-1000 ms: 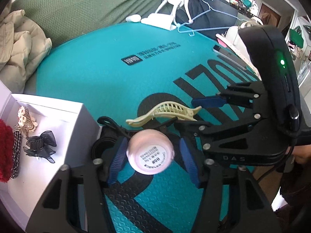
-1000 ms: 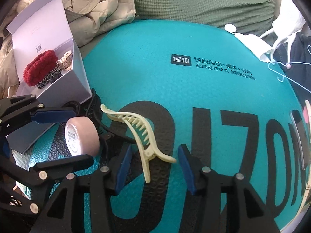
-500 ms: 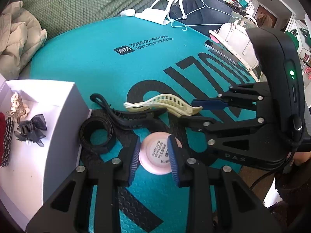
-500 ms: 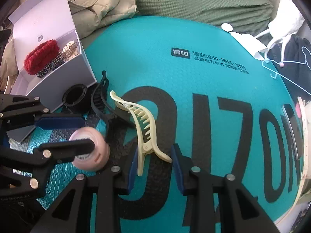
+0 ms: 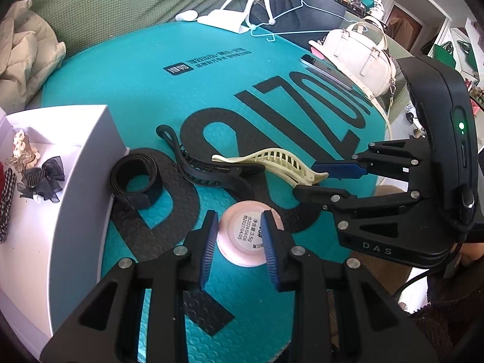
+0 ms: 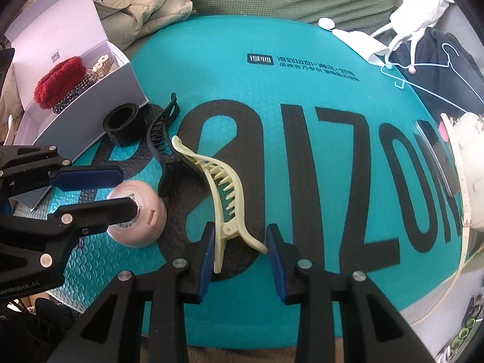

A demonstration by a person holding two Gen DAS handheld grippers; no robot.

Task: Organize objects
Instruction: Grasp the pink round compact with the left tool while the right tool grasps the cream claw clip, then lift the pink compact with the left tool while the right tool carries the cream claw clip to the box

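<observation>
A round pink compact [image 5: 246,236] lies on the teal mat [image 5: 211,84]. My left gripper [image 5: 239,242] straddles it, jaws narrowed close to its sides; a grip does not show. It also shows in the right wrist view [image 6: 139,211]. A cream hair claw [image 6: 224,187] lies on the mat, its handle end between the jaws of my right gripper [image 6: 240,248], with small gaps either side. The claw also shows in the left wrist view [image 5: 272,163]. A black hair claw [image 5: 205,172] and a black band [image 5: 136,181] lie beside it.
An open white box [image 6: 90,96] at the mat's left holds a red scrunchie [image 6: 57,81], a black bow [image 5: 42,181] and other hair pieces. A white handbag [image 5: 357,54], a phone [image 5: 326,72], a blue hanger [image 5: 287,21] and clothes lie at the far side.
The pink compact went from held up in my left gripper to lying on the mat. Both grippers narrowed and drew back, the right one around the cream claw's handle.
</observation>
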